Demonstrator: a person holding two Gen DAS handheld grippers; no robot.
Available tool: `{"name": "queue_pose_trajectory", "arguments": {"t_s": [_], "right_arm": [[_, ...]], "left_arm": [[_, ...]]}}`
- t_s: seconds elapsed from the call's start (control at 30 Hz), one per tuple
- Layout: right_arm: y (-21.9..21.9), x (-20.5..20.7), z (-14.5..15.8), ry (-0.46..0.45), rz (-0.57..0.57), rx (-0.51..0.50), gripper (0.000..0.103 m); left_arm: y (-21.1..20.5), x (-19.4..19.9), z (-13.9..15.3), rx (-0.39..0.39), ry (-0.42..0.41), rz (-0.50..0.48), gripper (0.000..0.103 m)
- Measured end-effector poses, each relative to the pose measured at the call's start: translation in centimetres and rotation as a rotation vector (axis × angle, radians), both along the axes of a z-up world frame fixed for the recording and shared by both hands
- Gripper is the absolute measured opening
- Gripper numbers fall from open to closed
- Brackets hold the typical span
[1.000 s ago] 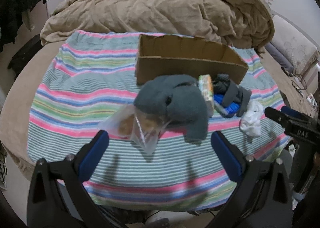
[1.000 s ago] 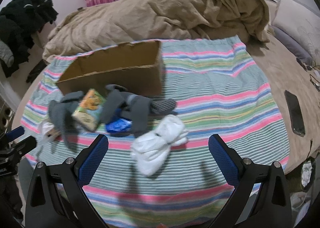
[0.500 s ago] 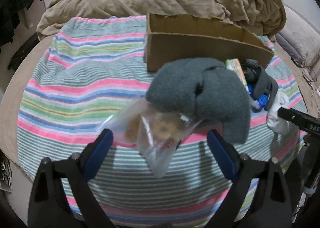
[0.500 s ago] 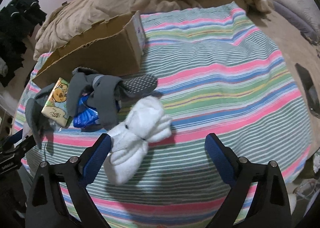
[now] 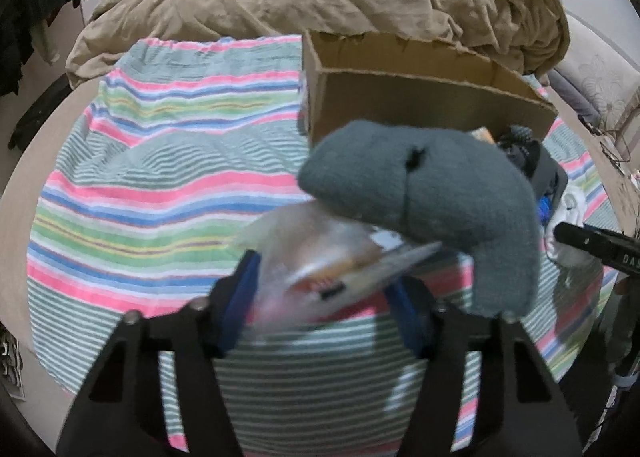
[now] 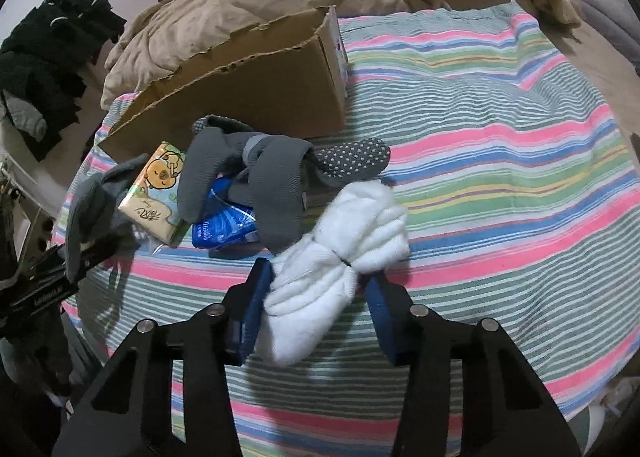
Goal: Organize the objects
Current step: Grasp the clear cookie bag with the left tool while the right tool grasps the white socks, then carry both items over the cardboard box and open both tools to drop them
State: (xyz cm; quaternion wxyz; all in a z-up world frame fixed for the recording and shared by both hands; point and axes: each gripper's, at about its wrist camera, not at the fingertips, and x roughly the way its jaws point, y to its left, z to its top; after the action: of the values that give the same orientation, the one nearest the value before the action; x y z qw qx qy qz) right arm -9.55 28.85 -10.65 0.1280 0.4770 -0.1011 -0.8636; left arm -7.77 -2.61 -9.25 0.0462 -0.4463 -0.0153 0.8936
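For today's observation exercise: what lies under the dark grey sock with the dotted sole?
Under the dark grey sock a blue packet shows partly; its upper part is covered, as is anything else beneath.

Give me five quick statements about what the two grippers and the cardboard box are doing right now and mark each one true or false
1. The right gripper has its fingers around the white sock bundle. True.
2. The left gripper is closing on the grey sock. False: its fingers flank the clear plastic bag; the grey sock lies over the bag's far end.
3. The cardboard box stands open-topped on the striped blanket. True.
4. The tissue pack is inside the box. False: it lies on the blanket in front of it.
5. The blue packet lies partly under a dark grey sock. True.
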Motion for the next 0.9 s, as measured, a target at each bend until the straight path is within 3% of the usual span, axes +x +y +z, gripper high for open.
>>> {"name": "queue_pose_trajectory", "arguments": {"t_s": [0.37,0.63,0.9], "right_arm": [[-0.4,1.3,2.0,0.049,0.009,-0.005,0.042],[-0.8,2.4,4.7,0.105,0.024,0.004,0.042],[-1.1,2.3,8.6,0.201,0.052,0.017,0.042]], "left_arm": [[-0.1,2.4,1.8,0.032,0.052,-0.013,0.052],[-0.4,5.0,5.6,0.057,0.114,-0.012,0.052],[-0.3,4.9,9.6,0.088,0.182,-0.024,0.052]]}}
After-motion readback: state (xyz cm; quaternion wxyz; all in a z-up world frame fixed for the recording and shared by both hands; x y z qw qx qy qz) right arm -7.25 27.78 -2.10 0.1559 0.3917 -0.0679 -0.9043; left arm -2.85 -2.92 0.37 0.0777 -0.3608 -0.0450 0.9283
